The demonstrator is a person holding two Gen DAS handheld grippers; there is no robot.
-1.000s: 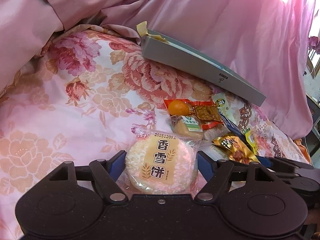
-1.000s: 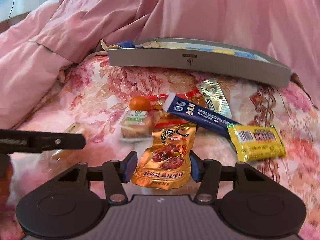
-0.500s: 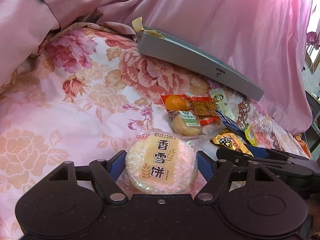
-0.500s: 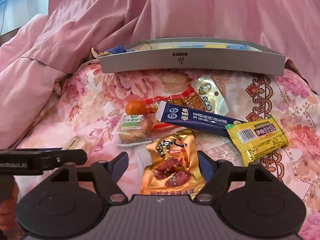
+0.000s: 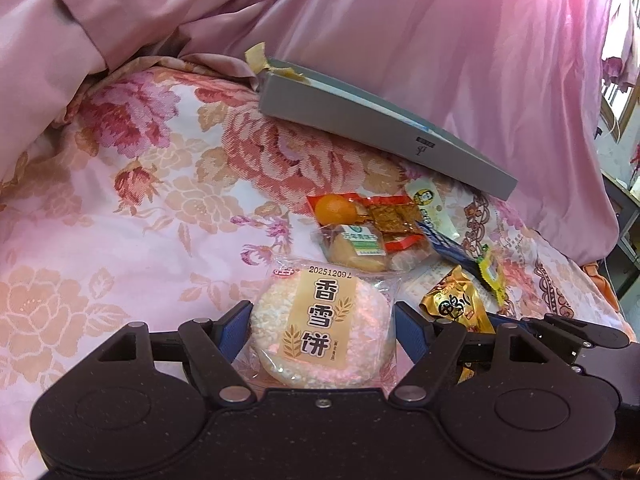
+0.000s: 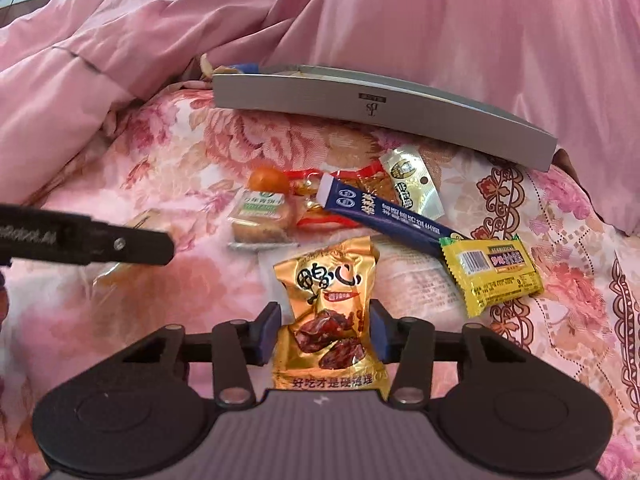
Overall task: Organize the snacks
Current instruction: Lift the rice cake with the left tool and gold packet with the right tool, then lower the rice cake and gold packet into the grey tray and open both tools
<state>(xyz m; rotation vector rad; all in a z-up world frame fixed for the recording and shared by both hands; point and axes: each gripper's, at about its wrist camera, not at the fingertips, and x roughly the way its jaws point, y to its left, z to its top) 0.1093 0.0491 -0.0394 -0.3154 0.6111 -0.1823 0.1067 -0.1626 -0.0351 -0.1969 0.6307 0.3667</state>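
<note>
Both the left gripper (image 5: 323, 334) and the right gripper (image 6: 325, 330) are matte black plastic with round-lobed bodies, silver screws at the linkage pivots, and blue-padded fingers (image 5: 234, 330); the right's centre plate is ribbed.

Right hand-held gripper (image 6: 324, 334) jaws just closed onto gold snack pouch (image 6: 330, 312).

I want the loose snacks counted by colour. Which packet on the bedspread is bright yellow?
The small yellow packet with a barcode, lying at the right end of the dark blue stick pack. The gold pouch is metallic orange-gold.
</note>
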